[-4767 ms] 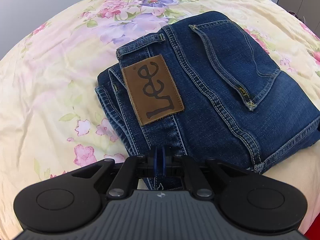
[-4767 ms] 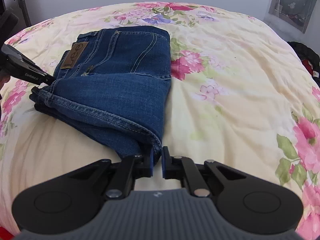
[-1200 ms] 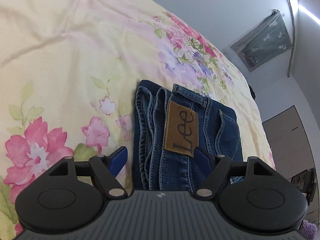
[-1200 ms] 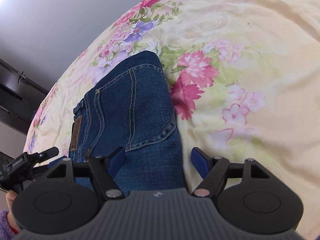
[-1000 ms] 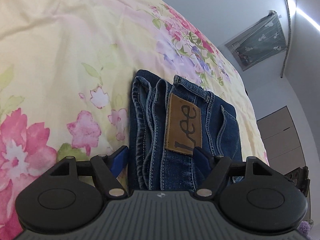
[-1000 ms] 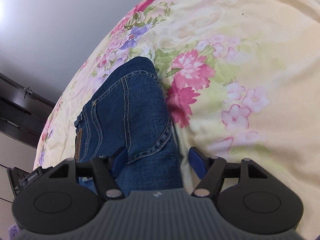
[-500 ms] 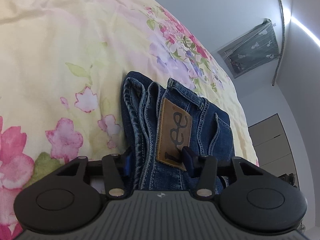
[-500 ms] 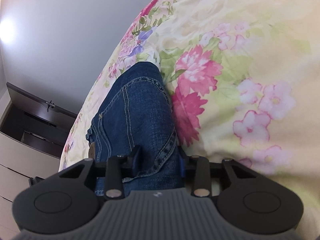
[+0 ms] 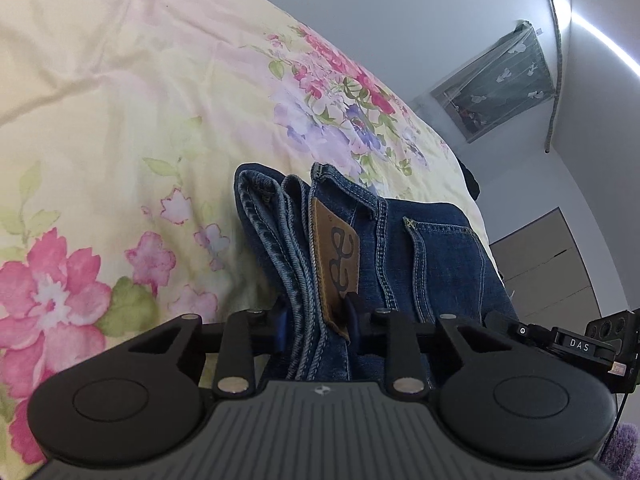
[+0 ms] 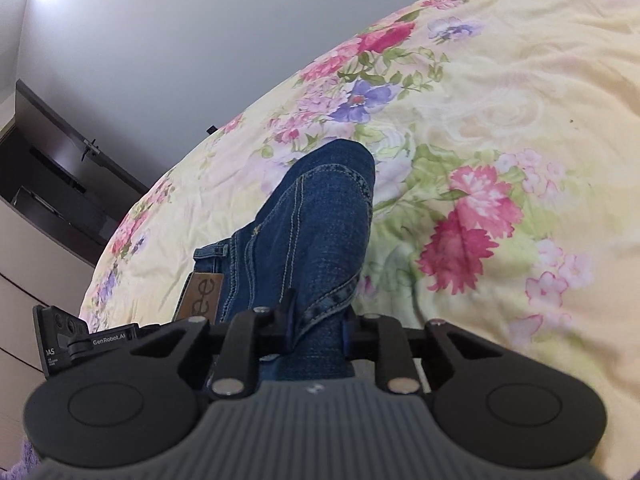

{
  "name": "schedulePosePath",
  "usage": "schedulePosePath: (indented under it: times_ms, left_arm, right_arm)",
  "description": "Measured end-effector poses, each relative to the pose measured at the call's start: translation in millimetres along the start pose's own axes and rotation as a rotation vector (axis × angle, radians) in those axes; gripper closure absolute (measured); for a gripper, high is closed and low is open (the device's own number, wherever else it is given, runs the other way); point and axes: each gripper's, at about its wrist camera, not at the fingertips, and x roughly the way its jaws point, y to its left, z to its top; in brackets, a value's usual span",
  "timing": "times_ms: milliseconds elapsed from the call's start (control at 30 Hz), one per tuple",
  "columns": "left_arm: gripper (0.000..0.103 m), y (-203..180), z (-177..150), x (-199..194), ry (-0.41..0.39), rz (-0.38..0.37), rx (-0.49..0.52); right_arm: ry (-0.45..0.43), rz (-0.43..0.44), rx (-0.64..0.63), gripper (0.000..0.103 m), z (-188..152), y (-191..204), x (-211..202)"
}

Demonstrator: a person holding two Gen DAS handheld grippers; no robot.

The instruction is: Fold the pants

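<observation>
Folded blue jeans (image 9: 404, 248) with a brown leather Lee patch (image 9: 334, 260) rest on a floral bedspread (image 9: 120, 140). My left gripper (image 9: 318, 316) is shut on the waistband end of the stack, clamping the layered edges beside the patch. My right gripper (image 10: 316, 326) is shut on the other side of the jeans (image 10: 316, 224), near a stitched hem. The patch (image 10: 200, 296) and the left gripper's body (image 10: 80, 344) show at the left of the right wrist view. The right gripper's body (image 9: 576, 346) shows at the right of the left wrist view.
The yellow bedspread (image 10: 500, 160) with pink and purple flowers spreads all around the jeans. A dark cabinet (image 10: 52, 184) stands by the wall behind the bed. A wardrobe (image 9: 548, 276) and a wall hanging (image 9: 500, 88) are on the far side.
Both grippers went from wide open around the folded jeans to clamped on them, one at each side. Both views have tilted up and closer to the denim.
</observation>
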Motion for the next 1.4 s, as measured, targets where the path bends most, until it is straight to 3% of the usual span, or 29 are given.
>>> schedulePosePath:
  times_ms: [200,400,800,1133,1400]
  left_arm:
    - [0.073,4,-5,-57,-0.018,0.038,0.017]
    - [0.073,29,-4,-125,-0.073,0.089,0.011]
    - [0.073,112,28,-223,-0.085,0.223,-0.003]
    - [0.073,184,77,-231,-0.062,0.300,-0.002]
    - [0.070,216,86,-201,0.102,0.346,0.080]
  right_arm:
    - [0.029,0.033,-0.066,0.087,-15,54,-7]
    - [0.072,0.102,-0.130,0.087,-33,118,12]
    - [0.183,0.229,-0.173,0.087,-65,227,110]
    - [0.229,0.298,-0.132,0.087,-61,257,219]
    - [0.336,0.242,-0.114,0.087,-70,242,273]
